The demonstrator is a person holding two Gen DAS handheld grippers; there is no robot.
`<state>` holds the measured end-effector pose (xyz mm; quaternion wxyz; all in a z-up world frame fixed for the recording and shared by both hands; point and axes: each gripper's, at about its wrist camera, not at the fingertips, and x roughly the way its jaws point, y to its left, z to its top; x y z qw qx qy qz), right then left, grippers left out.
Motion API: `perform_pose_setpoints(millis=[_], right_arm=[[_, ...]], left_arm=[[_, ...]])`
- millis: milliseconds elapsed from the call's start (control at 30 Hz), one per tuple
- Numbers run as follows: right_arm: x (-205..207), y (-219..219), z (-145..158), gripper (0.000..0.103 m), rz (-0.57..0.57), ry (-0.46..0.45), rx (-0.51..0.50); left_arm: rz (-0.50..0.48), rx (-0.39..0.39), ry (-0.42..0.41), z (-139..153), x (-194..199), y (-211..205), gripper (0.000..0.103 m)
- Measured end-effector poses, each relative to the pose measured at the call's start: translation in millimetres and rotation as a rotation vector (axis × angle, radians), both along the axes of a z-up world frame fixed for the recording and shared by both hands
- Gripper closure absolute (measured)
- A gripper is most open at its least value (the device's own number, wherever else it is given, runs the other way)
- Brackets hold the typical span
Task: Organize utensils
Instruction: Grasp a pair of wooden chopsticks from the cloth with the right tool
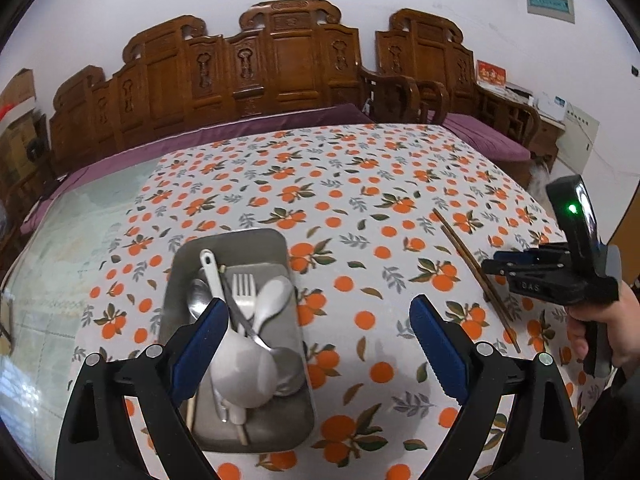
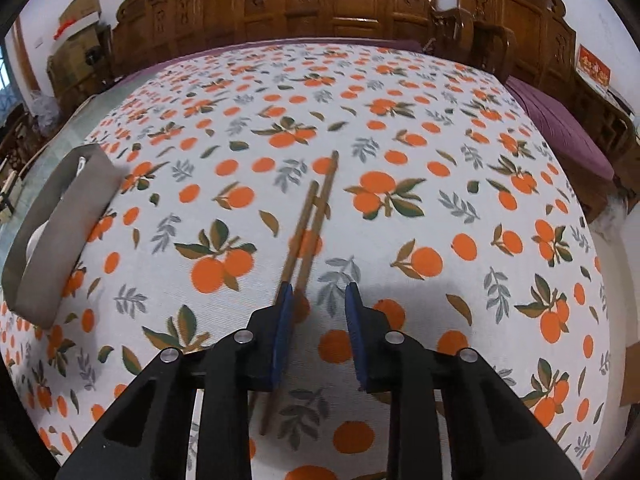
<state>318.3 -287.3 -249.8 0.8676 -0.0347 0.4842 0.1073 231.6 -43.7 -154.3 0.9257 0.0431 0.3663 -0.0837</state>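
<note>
Left wrist view shows me, going from the left, my left claw (image 1: 316, 320) with its blue fingers spread wide and nothing between them. Its left finger (image 1: 200, 344) stands over the metal tray (image 1: 280, 248), which lies on the counter (image 1: 360, 184) covered with an orange-print cloth. In the tray I see a white ladle-type spoon (image 1: 210, 270), a metal spoon (image 1: 197, 294), a fork (image 1: 244, 286), another white spoon (image 1: 274, 292) and a white cup (image 1: 244, 376) lying on its side. I think some thin sticks are under them, but I cannot tell what they are. More to the right, a pair of brown chopsticks (image 1: 472, 268) lies on the cloth, well apart from the tray. At the far right is my right claw (image 1: 490, 268), held in the hand (image 1: 604, 324); its tip is at the chopsticks.

In the right wrist view, the tray (image 2: 60, 232) is at the left edge. In the middle the chopsticks (image 2: 314, 208) lie side by side and pass between the blue fingers of the right claw (image 2: 318, 300). The fingers are partly open, with the left one just beside the sticks; I see a gap on the right side, so they are not clamped.
</note>
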Motion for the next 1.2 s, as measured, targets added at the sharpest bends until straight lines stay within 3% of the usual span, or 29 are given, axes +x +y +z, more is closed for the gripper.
perform_pose_setpoints(millis=[367, 467, 733, 1133, 1200], right_arm=[[6, 4, -6, 0.078, 0.001, 0.002, -0.064], [7, 1, -6, 0.097, 0.004, 0.002, -0.072], [2, -29, -1, 0.097, -0.021, -0.004, -0.029], [2, -82, 5, 0.097, -0.107, -0.019, 0.067], [2, -84, 4, 0.097, -0.112, -0.016, 0.075]], left_arm=[[-0.058, 0.038, 0.045, -18, -13, -37, 0.015], [-0.069, 0.052, 0.054, -20, -14, -50, 0.015], [-0.072, 0.032, 0.097, -30, 4, -78, 0.015], [-0.158, 0.076, 0.161, -63, 39, -155, 0.015], [-0.171, 0.078, 0.172, -67, 42, -164, 0.020]])
